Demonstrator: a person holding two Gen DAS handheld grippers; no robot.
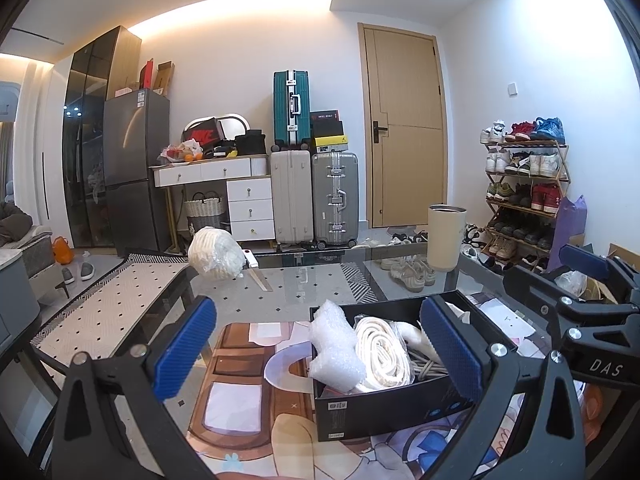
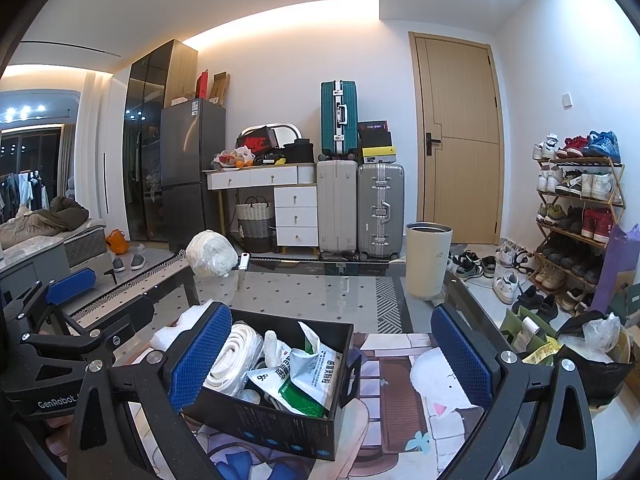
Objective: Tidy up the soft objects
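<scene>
A glass-topped table (image 1: 304, 280) carries a cartoon-printed mat (image 1: 248, 384) beneath the fingers. On the mat, a black cardboard box (image 2: 280, 424) sits. Beyond the fingertips, a plastic-wrapped white bundle (image 1: 216, 254) and a cream cylindrical cup (image 2: 428, 260) rest on bare glass.

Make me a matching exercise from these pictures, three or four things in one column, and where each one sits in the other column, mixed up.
Things:
1. bubble wrap
2. cream cup
3. wrapped white bundle
4. green and white packet

Places:
A. far left part of the glass table
B. standing at the left end of the black box
C. far right part of the table
D. lying in the box's right half

Pairs: 1-B, 2-C, 3-A, 4-D
</scene>
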